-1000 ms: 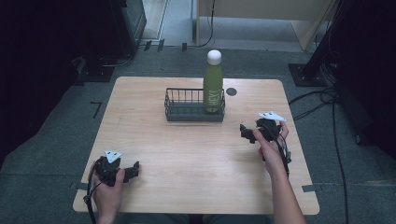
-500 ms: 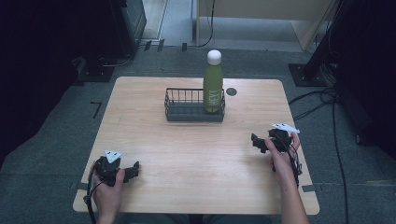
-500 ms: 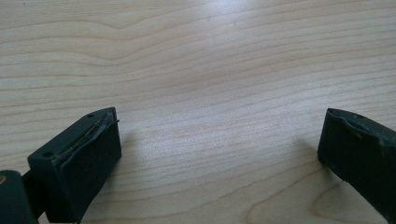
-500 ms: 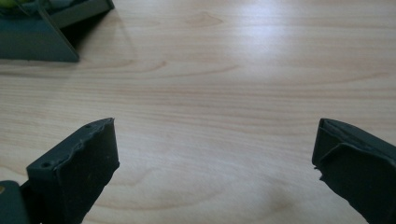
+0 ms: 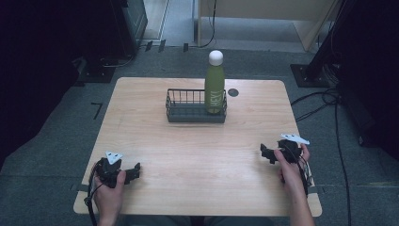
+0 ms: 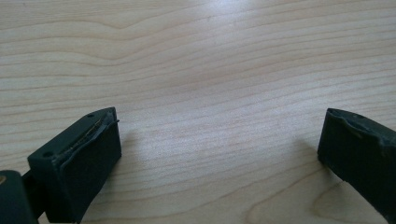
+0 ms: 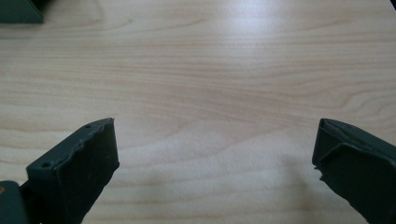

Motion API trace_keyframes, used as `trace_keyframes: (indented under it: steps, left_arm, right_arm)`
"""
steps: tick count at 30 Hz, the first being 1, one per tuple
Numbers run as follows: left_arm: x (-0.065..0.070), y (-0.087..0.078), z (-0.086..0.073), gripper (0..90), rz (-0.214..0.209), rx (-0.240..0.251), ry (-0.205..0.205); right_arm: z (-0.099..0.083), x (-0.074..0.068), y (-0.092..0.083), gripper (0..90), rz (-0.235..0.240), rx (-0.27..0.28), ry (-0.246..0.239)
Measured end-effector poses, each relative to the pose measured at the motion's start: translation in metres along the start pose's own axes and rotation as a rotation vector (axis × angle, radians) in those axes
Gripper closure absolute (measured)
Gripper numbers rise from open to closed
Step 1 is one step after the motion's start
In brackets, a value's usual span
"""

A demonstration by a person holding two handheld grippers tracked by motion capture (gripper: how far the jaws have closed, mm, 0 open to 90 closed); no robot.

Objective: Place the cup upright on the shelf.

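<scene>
Right gripper [image 5: 272,154] has pulled back toward the person's side and out to the right edge since a second ago; it was up near the basket's right end, now it sits well apart from it. Left gripper [image 5: 131,172], bottle and basket haven't budged.

High view: one wooden table [image 5: 202,165]. One black wire basket [image 5: 188,113] near the far edge, about centred. One green bottle [image 5: 215,89] with a white cap, upright in the basket's right end; white lettering on it, too small to read. One small dark round spot [image 5: 233,92] on the tabletop just right of the basket. Two grippers, one per hand, each with a grey three-cornered plate on top. Left hand [image 5: 109,193] holds its gripper at the near-left corner, jaws pointing right. Right hand [image 5: 291,165] holds its gripper near the right edge, jaws pointing left. Both low over the table; can't tell contact. Cables on the floor [image 5: 329,101] to the right of the table.

Left gripper view: left gripper [image 6: 219,154], two black jaws spread wide, nothing between them, bare wood grain beneath and ahead.

Right gripper view: right gripper [image 7: 215,158], two black jaws likewise spread wide and released, grasping nothing, bare tabletop between. One dark corner of something [image 7: 18,10] at top left; can't tell what it is.
</scene>
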State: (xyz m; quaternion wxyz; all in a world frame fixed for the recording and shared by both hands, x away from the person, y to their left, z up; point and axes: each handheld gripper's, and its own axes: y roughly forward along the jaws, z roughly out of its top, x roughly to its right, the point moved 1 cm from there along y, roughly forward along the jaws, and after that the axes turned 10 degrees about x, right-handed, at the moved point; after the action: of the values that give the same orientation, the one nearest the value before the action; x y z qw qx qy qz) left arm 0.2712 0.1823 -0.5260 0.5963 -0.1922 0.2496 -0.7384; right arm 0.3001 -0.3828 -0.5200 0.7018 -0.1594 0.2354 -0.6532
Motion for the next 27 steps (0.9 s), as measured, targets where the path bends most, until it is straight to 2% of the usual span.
trace_keyframes:
  steps: [8,17,19,24,26,27]
  left_arm:
    - [0.0,0.0,0.0,0.0,0.0,0.0,0.0]
    - [0.0,0.0,0.0,0.0,0.0,0.0,0.0]
    - [0.0,0.0,0.0,0.0,0.0,0.0,0.001]
    - [0.0,0.0,0.0,0.0,0.0,0.0,0.001]
    - [0.0,0.0,0.0,0.0,0.0,0.0,0.001]
    - [0.0,0.0,0.0,0.0,0.0,0.0,0.001]
  right_arm:
    - [-0.015,0.007,-0.005,0.2,-0.023,-0.022,0.001]
    - [-0.025,0.005,-0.015,0.2,-0.044,-0.019,-0.042]
    - [-0.028,0.005,-0.02,0.0,-0.056,-0.033,-0.079]
    - [-0.032,0.008,-0.027,0.0,-0.035,-0.038,-0.091]
    - [-0.034,0.012,-0.03,0.0,-0.038,-0.038,-0.087]
    - [-0.035,0.014,-0.032,0.0,-0.059,-0.036,-0.078]
